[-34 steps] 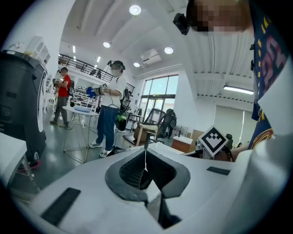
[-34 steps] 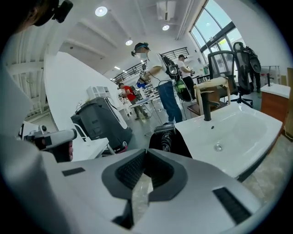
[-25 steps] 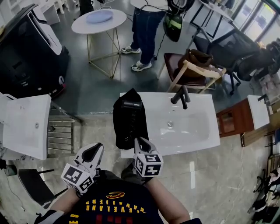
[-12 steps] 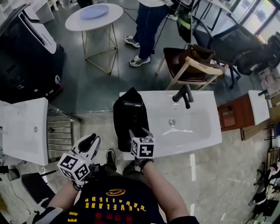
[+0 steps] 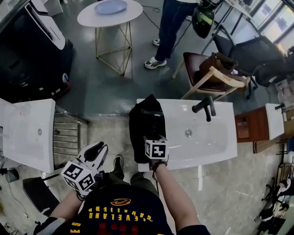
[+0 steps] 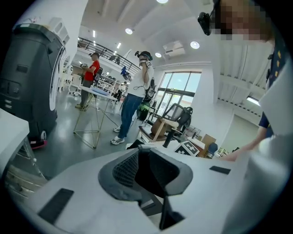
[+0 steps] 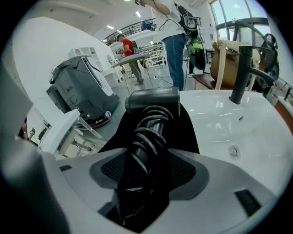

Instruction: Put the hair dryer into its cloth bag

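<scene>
A person stands at a white washbasin (image 5: 202,137) with a tong-like gripper in each hand. The right gripper (image 7: 149,160) points steeply down. Its jaws stand wide apart and have just been opening. Between them lies the handle of the black hair dryer (image 7: 153,101), wound round with its cord (image 7: 145,132); the pads do not clamp it. The butt of the handle runs under this gripper's body and is hidden. In the head view the gripper's marker cube covers the near end of the dryer, and black dryer is hard to tell from black cloth there.

The dryer lies on top of its black cloth bag (image 7: 188,135), with its barrel at the end far from the right gripper's tips. The cloth spreads out to both sides of the jaws, on the basin's flat ledge. The mouth of the bag cannot be made out, nor whether any part of the dryer is tucked inside. The basin's bowl lies to the right of the right gripper, with a black tap (image 5: 205,106) beyond it.

The left gripper (image 5: 99,148) hangs over the floor, well to the left of the right one and apart from the basin. Its jaws are slightly parted, having just been opening, with nothing between them.

Far ahead of both grippers a round table (image 5: 92,19) carries a pale dish (image 5: 110,6). A bystander (image 5: 171,27) is cut off above the legs.
</scene>
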`<state>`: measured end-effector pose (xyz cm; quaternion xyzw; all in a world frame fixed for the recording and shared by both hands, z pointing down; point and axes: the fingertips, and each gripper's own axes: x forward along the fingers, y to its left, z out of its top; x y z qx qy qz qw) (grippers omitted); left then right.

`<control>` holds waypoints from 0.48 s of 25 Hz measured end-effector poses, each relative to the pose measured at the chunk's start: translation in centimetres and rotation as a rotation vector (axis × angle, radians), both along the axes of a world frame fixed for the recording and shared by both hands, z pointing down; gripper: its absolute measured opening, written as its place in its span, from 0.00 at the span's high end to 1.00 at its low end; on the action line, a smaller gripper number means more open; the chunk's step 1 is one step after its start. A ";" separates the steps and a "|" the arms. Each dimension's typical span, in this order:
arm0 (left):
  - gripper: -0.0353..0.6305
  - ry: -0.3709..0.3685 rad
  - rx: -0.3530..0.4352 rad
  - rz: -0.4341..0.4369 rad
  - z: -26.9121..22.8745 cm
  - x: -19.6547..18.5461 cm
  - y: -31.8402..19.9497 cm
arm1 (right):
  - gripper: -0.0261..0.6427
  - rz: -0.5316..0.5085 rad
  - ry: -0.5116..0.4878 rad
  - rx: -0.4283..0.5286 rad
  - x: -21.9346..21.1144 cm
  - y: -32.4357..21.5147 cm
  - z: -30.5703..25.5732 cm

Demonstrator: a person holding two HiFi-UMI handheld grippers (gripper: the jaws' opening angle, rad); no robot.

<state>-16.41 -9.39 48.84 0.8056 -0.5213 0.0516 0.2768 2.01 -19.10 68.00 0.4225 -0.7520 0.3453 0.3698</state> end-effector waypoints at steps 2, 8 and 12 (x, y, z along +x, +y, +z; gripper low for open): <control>0.87 0.002 -0.006 -0.030 0.2 -1.2 0.3 | 0.59 -0.018 0.026 -0.020 -0.3 0.0 0.6; 0.87 0.008 -0.027 -0.079 0.9 -2.9 1.3 | 0.60 -0.031 0.051 -0.028 -0.6 0.0 1.2; 0.87 -0.004 -0.025 -0.032 1.0 -1.5 1.3 | 0.60 -0.021 0.045 -0.014 -0.2 0.0 0.9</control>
